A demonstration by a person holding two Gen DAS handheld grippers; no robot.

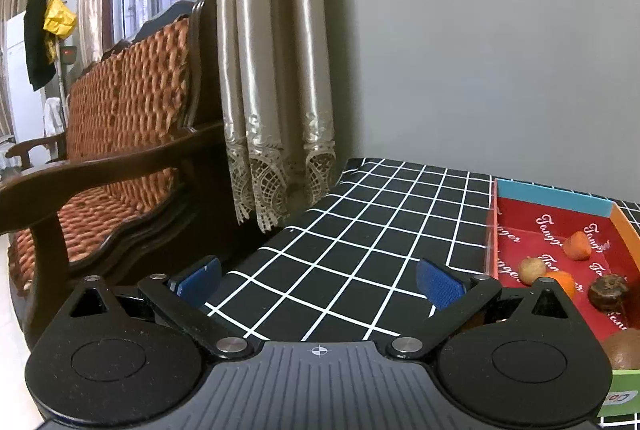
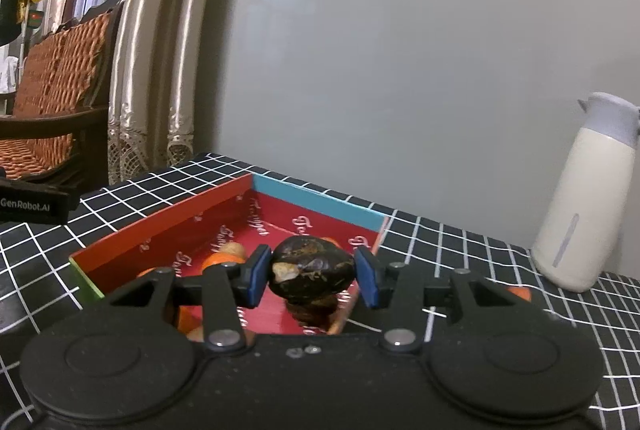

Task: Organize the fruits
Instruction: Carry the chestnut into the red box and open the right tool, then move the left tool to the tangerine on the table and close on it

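The dark, mottled brown fruit point(image 2: 311, 270) sits between the blue pads point(image 2: 256, 276) of the right gripper point(image 2: 312, 276), clamped from both sides and carried above the red floor of the fruit box point(image 2: 168, 218). Just below it, and nearer the camera, a second brown fruit point(image 2: 312, 308) is partly hidden. To the gripper's left, low in the box, lie orange fruits point(image 2: 218, 259) and a pale one point(image 2: 234, 250).

The grip is the weak point. The pads meet a rounded, uneven skin at its widest part, so a jolt or a tilt could roll the fruit out, and it would drop onto the fruits underneath. Squeezing harder risks bruising it, since a light patch already shows on its skin.

Lowering without seeing past the held fruit could knock the one beneath, or catch the box wall close on the right.

The left gripper point(image 1: 318, 280) stands wide apart and empty over the checked tablecloth point(image 1: 360, 230), with the box off to its right; a swing that way could nudge the box.

Far right of the right gripper, a cream flask point(image 2: 584, 214) stands clear.
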